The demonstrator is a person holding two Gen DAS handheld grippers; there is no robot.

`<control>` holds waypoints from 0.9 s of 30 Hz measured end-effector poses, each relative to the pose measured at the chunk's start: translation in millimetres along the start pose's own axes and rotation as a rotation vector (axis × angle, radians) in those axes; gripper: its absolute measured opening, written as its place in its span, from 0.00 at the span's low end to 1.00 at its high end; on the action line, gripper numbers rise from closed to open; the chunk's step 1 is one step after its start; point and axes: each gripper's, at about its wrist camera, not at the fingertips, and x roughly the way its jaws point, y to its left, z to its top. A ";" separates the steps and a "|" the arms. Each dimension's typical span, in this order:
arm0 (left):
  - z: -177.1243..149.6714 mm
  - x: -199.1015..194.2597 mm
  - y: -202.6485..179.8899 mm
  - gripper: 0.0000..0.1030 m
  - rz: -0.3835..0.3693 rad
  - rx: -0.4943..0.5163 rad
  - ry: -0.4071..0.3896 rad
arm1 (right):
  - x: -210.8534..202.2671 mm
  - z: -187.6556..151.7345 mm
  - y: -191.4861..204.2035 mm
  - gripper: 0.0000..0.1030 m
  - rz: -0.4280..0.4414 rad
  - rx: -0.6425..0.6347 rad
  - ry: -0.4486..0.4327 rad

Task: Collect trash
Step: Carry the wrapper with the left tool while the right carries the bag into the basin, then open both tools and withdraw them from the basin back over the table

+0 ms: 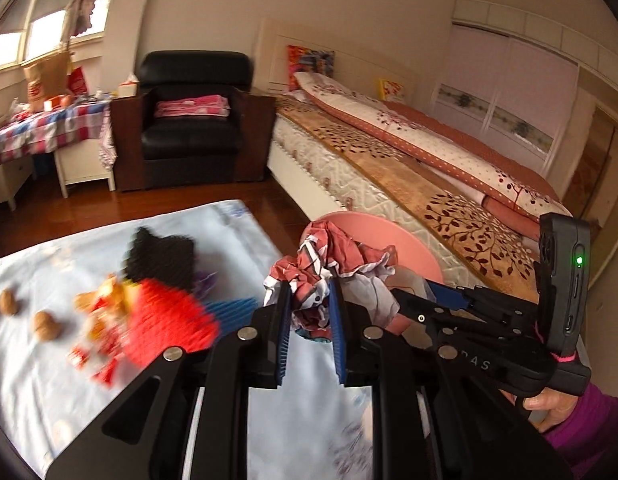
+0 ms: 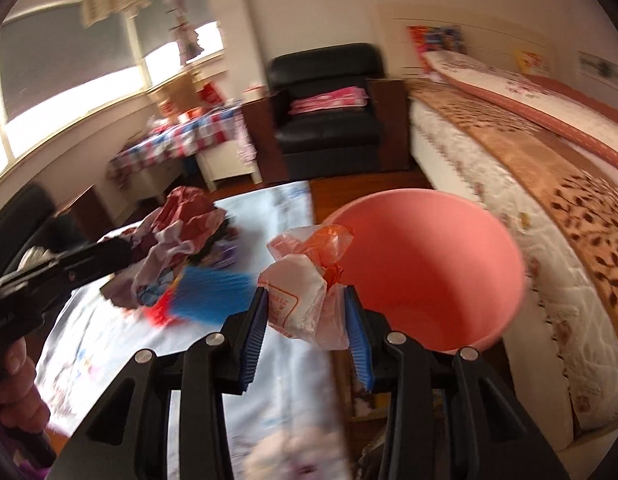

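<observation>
My left gripper (image 1: 309, 286) is shut on a crumpled red-and-white printed wrapper (image 1: 329, 260) and holds it above the table's right edge, near the pink bin (image 1: 413, 240). My right gripper (image 2: 305, 290) is shut on a crumpled white-and-orange plastic bag (image 2: 305, 280) just left of the pink bin (image 2: 429, 272), whose open mouth shows empty. The left gripper and its wrapper (image 2: 177, 224) also show in the right wrist view. The right gripper's body (image 1: 489, 320) shows in the left wrist view.
The table has a pale blue cloth (image 1: 69, 380). On it lie a red, black and blue mat (image 1: 169, 300), snack wrappers (image 1: 97, 320) and two walnuts (image 1: 45, 324). A bed (image 1: 429, 168) stands right of the bin, a black armchair (image 1: 193, 120) behind.
</observation>
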 end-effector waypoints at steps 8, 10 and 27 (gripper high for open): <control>12.6 79.5 -36.9 0.17 -0.008 0.068 0.076 | 23.0 7.7 -70.7 0.37 -0.107 0.142 0.033; 11.1 100.2 -44.2 0.17 -0.001 0.082 0.104 | 30.5 8.1 -78.8 0.38 -0.128 0.147 0.042; 2.9 147.1 -48.9 0.41 0.018 0.070 0.202 | 51.8 -0.2 -109.9 0.52 -0.196 0.170 0.079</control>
